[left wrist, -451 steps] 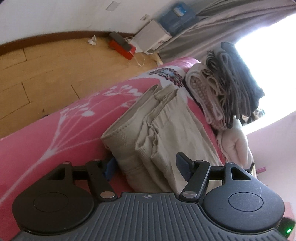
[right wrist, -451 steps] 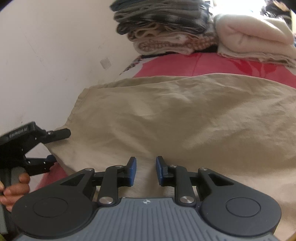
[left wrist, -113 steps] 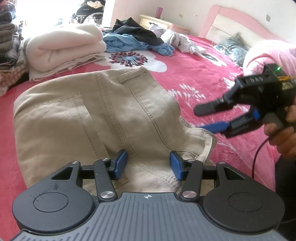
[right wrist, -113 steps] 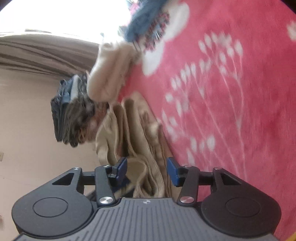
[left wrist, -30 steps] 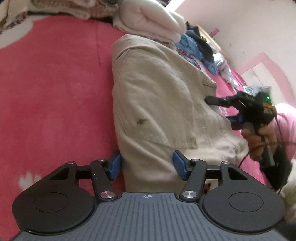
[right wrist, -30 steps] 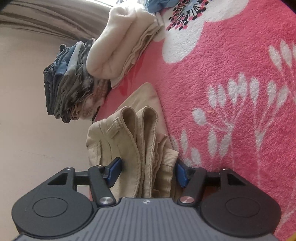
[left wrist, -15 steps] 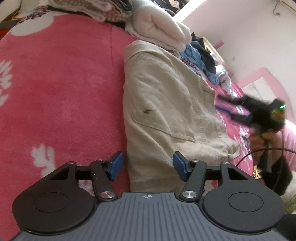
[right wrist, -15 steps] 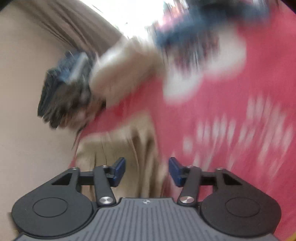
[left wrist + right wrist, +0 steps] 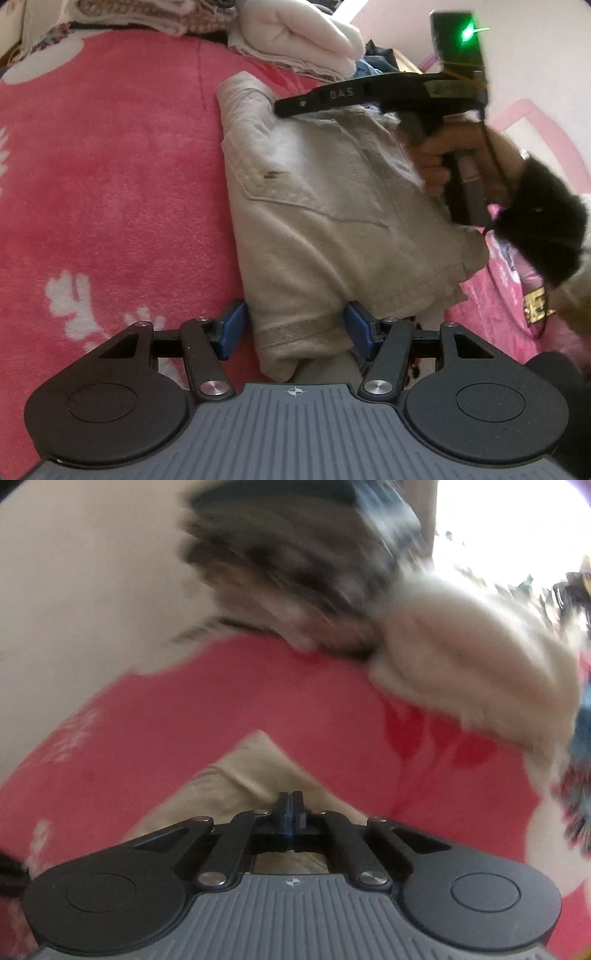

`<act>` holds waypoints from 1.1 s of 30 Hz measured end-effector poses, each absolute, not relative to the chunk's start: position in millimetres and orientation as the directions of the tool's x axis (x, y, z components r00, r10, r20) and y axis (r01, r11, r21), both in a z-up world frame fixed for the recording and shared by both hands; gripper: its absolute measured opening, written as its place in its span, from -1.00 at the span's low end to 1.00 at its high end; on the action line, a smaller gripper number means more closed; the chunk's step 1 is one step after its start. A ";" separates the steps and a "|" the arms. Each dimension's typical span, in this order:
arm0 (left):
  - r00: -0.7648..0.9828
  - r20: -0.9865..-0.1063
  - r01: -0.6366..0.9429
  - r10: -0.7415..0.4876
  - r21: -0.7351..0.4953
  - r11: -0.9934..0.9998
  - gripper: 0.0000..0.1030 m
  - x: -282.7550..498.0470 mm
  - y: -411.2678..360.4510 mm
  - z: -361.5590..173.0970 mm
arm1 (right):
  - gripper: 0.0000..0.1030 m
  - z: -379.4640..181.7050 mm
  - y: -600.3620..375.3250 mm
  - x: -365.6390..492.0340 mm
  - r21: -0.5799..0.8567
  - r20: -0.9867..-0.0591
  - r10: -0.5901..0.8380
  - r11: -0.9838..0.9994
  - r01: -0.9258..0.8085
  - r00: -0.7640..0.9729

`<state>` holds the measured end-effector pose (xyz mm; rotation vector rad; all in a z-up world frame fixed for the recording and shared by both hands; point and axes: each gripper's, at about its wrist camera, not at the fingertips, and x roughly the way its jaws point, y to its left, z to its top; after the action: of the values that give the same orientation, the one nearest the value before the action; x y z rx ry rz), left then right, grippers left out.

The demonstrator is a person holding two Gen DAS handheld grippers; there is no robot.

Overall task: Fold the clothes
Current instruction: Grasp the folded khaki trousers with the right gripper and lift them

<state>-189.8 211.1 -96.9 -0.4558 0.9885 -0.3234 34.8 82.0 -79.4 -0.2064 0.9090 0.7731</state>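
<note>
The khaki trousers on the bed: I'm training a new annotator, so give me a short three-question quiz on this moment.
1. True or false: the left tongs are open, with the hem end of the khaki trousers between their blue pads.
2. Multiple choice: the right tongs are a) wide open, b) shut with nothing seen between the pads, c) clamped on the white blanket.
3. Fill in: the folded white blanket lies on the ___ bedspread, beyond the trousers.

Key: 1 true; 2 b; 3 pink.
</note>
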 end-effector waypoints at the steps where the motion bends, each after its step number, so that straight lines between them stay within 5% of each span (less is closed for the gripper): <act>1: 0.511 -0.723 0.059 -0.465 -0.510 0.858 0.14 -189.0 211.9 -97.9 | -1.00 -78.5 79.4 36.8 0.160 -0.769 0.514 0.731 -0.663 0.380; 9: 0.505 -0.733 0.101 -0.457 -0.475 0.874 0.14 -191.1 206.3 -98.4 | -0.97 -37.9 98.3 22.7 0.208 -0.709 0.633 0.610 -0.764 0.313; 12: 0.505 -0.734 0.101 -0.455 -0.473 0.875 0.14 -192.1 204.8 -97.2 | -1.00 -72.7 115.3 36.6 0.167 -0.787 0.542 0.648 -0.744 0.295; 16: 0.502 -0.740 0.115 -0.448 -0.457 0.882 0.14 -192.2 202.0 -96.8 | -0.98 -72.1 76.3 64.0 0.099 -0.783 0.391 0.846 -0.523 0.484; 28: 0.566 -0.708 0.034 -0.422 -0.492 0.870 0.12 -186.7 244.7 -56.8 | -0.89 15.1 -75.3 -40.1 0.363 -0.658 0.693 0.636 -0.681 0.296; 33: 0.521 -0.773 0.030 -0.362 -0.407 0.913 0.12 -169.9 218.2 -58.9 | -0.99 -56.1 -79.6 -73.0 0.316 -0.810 0.515 0.787 -0.530 0.282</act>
<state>-169.9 218.2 -58.9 -0.3667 1.0003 -0.2409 -73.0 -79.6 -56.1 -0.0161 1.0780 0.6993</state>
